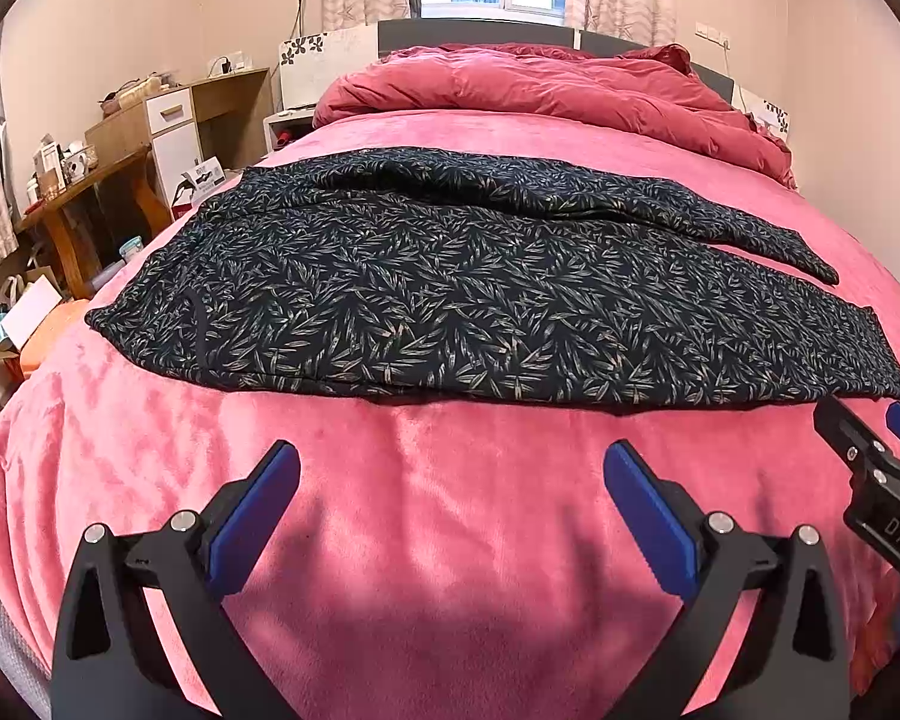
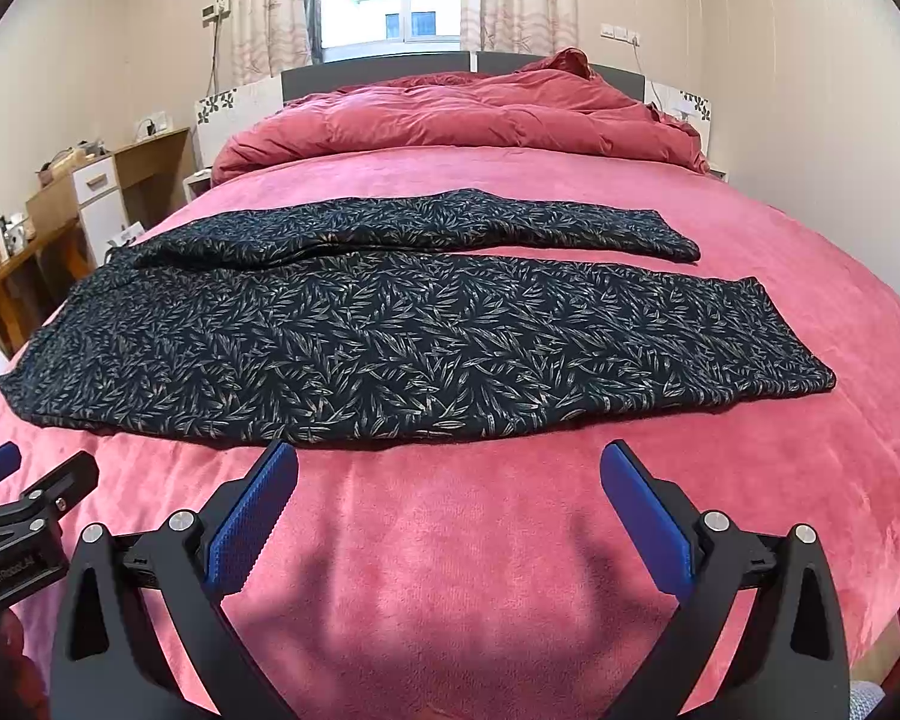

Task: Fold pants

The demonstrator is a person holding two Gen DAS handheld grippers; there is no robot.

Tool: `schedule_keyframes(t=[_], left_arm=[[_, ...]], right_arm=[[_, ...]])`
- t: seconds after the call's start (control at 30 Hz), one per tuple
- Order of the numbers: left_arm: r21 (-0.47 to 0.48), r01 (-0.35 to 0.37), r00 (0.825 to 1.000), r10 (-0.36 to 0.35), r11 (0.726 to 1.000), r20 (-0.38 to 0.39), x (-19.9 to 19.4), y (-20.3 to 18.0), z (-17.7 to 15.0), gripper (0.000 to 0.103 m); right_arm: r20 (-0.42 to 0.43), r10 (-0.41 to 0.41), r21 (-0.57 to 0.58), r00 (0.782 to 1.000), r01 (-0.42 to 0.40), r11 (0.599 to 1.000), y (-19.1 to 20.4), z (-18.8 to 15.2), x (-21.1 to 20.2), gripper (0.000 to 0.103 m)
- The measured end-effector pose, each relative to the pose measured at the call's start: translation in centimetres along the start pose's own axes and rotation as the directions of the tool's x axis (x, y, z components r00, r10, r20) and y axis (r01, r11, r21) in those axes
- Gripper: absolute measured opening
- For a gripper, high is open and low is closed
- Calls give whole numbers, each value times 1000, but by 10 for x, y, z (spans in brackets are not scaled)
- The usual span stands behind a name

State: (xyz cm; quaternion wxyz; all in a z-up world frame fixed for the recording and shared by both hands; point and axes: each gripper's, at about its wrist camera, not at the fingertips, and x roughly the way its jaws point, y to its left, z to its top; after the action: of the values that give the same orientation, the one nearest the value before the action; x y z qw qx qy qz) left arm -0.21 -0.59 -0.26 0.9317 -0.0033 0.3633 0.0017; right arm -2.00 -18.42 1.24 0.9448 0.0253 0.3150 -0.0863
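Dark navy pants with a pale leaf print (image 1: pixel 450 294) lie spread sideways on the pink bed blanket (image 1: pixel 438 498), waist at the left, two legs reaching right. They also show in the right wrist view (image 2: pixel 390 348), the far leg slightly apart from the near one. My left gripper (image 1: pixel 450 474) is open and empty, just short of the pants' near edge. My right gripper (image 2: pixel 449 474) is open and empty, also just short of the near edge. The right gripper's tip also shows at the right of the left wrist view (image 1: pixel 870 444); the left gripper's tip also shows at the left of the right wrist view (image 2: pixel 30 480).
A bunched red duvet (image 1: pixel 558 90) lies at the head of the bed under the window. A wooden desk (image 1: pixel 90 192) and a white-drawer cabinet (image 1: pixel 174 138) with clutter stand left of the bed. Boxes and bags (image 1: pixel 24 312) sit on the floor by the bed's left edge.
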Motion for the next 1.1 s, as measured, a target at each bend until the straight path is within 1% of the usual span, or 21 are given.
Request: schedule_keyframes(t=[0.67, 0.8, 0.87, 0.93, 0.97, 1.03, 1.07, 1.1], left_arm=[[-12, 6, 1000, -6, 1000, -7, 0, 3, 0, 101], [-8, 10, 1000, -10, 1000, -13, 2, 5, 2, 101], [0, 13, 1000, -13, 1000, -18, 4, 8, 4, 101], [-6, 44, 999, -44, 999, -4, 4, 19, 7, 101], [-15, 50, 999, -50, 999, 1, 4, 23, 8, 101], [-70, 81, 997, -80, 994, 22, 5, 44, 12, 101], [-91, 94, 995, -92, 991, 25, 7, 52, 13, 101], [-135, 112, 994, -109, 985, 33, 10, 66, 15, 101]], right_arm=[[-5, 0, 1, 1000, 0, 1000, -2, -1, 2, 100], [-12, -2, 24, 1000, 2, 1000, -7, 1, 5, 100], [-21, 14, 53, 1000, -12, 999, -13, 2, 8, 100], [-20, 84, 82, 996, -82, 993, -22, 3, 13, 100], [-42, 110, 100, 993, -106, 989, -25, 3, 18, 100], [-108, 120, 146, 987, -104, 984, -36, 3, 28, 100], [-122, 130, 173, 984, -108, 979, -42, 2, 31, 100], [-127, 150, 214, 981, -120, 969, -51, 2, 32, 100]])
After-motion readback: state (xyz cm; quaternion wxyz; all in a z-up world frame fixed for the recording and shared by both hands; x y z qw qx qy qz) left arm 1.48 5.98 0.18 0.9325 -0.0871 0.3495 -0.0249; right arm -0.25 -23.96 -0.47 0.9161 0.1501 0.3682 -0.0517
